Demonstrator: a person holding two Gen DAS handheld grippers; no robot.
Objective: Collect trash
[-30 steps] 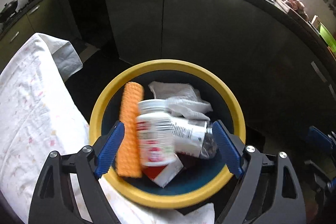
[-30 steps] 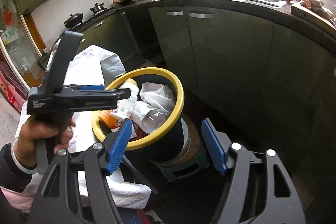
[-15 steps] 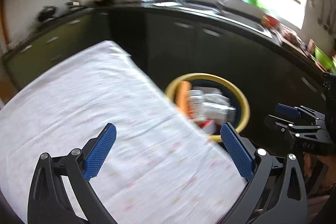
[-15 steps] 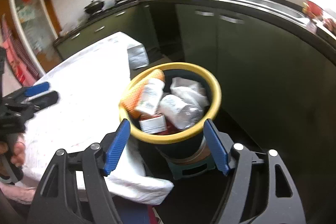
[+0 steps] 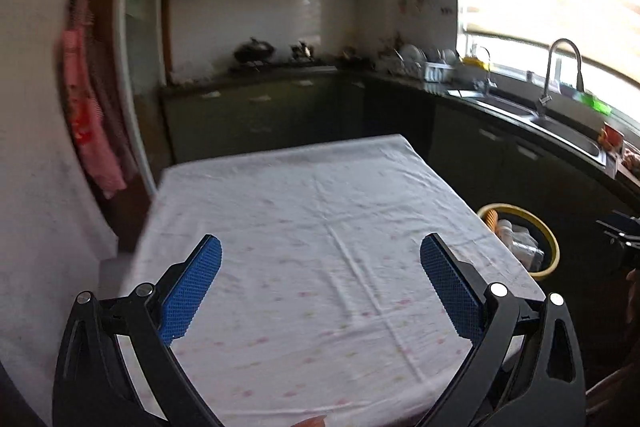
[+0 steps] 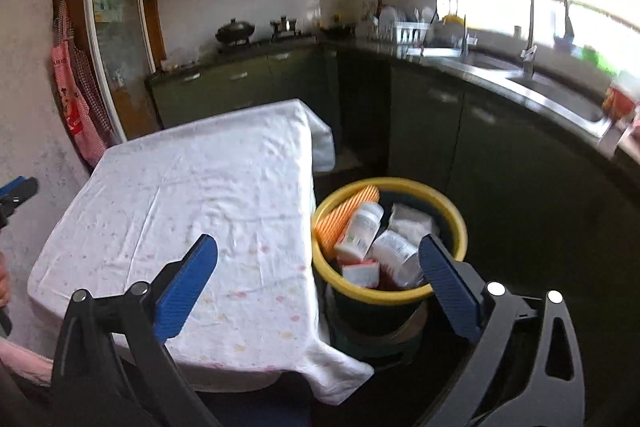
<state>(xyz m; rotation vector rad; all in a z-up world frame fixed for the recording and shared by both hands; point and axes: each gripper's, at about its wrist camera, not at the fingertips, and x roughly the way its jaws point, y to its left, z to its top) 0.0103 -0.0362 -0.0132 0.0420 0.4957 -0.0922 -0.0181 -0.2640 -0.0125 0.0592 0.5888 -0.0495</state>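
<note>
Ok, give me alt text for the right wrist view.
An open claw hovers over a bin full of trash, beside a table under a white cloth. Dark kitchen cabinets and a sink lie behind.

One table [image 6: 192,195], cloth-covered. One yellow-rimmed bin [image 6: 460,227] beside it. In bin: two white bottles [image 6: 362,227], one orange ribbed piece [image 6: 340,217], one crumpled paper [image 6: 412,221], one small red-white carton [image 6: 362,273].
</note>
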